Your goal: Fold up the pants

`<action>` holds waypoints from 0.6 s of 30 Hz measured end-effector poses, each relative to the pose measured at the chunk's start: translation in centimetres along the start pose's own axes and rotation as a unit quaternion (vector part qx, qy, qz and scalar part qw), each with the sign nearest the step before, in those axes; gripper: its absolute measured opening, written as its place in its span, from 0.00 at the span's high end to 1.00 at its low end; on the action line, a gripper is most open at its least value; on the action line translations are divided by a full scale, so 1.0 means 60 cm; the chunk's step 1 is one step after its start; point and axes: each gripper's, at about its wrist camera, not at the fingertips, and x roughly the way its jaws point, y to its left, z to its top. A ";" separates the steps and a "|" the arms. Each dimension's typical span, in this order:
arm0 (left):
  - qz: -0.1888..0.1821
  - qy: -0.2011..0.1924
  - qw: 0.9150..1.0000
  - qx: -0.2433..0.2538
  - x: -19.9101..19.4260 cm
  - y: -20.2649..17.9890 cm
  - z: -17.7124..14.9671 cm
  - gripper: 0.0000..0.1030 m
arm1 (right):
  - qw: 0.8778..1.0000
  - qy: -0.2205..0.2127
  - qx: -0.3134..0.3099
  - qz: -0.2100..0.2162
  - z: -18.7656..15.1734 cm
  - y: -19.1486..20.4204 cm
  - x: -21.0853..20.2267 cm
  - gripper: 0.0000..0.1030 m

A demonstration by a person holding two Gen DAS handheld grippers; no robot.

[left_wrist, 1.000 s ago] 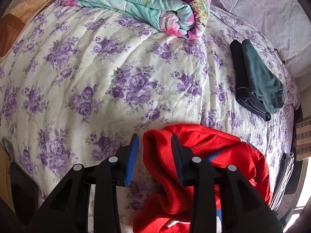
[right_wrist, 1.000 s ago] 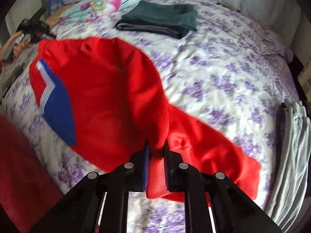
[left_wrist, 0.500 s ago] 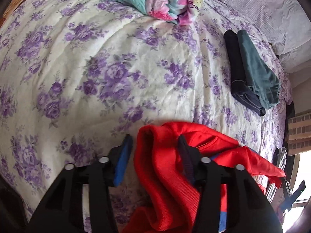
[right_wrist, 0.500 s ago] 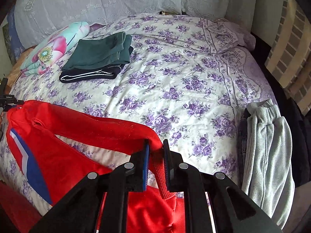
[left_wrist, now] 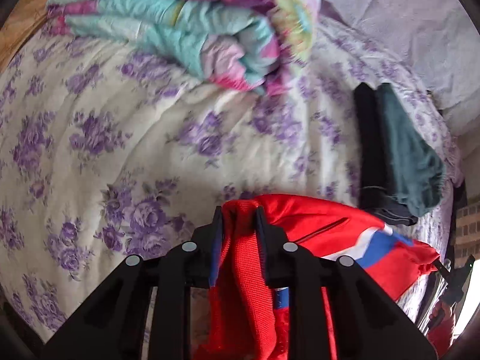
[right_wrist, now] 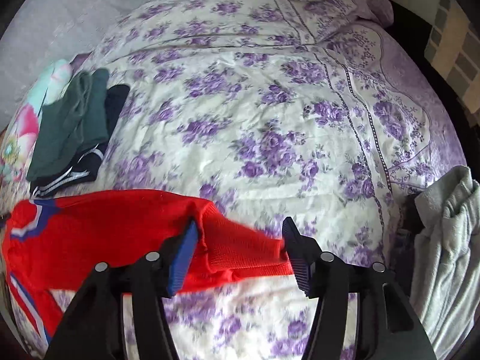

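The red pants [right_wrist: 114, 234] with a blue and white stripe lie across the floral bed. In the left wrist view my left gripper [left_wrist: 238, 225] is shut on a ribbed red edge of the pants [left_wrist: 315, 228], which hangs down between the fingers. In the right wrist view my right gripper [right_wrist: 241, 240] is open, and the ribbed red waistband [right_wrist: 246, 255] lies between its spread fingers.
A stack of folded dark green and black clothes [left_wrist: 396, 150] lies further back on the bed, also in the right wrist view [right_wrist: 72, 129]. A rolled turquoise and pink quilt [left_wrist: 192, 24] lies at the head. Grey pants [right_wrist: 444, 255] hang at the bed's right edge.
My left gripper has closed on the red ribbed edge. My right gripper has opened and let go of the waistband, and the pants have come down onto the bed.
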 end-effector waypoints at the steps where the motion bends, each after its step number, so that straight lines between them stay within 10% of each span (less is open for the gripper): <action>1: -0.001 -0.003 1.000 -0.008 -0.001 0.003 -0.002 0.75 | 1.000 -0.002 0.017 0.006 0.006 -0.006 0.003 0.43; 5: 0.030 -0.035 0.999 0.008 -0.054 0.013 -0.027 0.40 | 1.000 -0.017 0.017 0.018 -0.013 -0.010 -0.027 0.42; 10: 0.041 -0.007 0.999 -0.007 -0.081 0.079 -0.088 0.39 | 0.998 -0.032 0.039 -0.029 -0.056 -0.051 -0.066 0.41; 18: -0.016 0.039 0.997 -0.059 -0.100 0.144 -0.211 0.39 | 0.997 -0.025 0.049 0.047 -0.095 -0.003 -0.051 0.41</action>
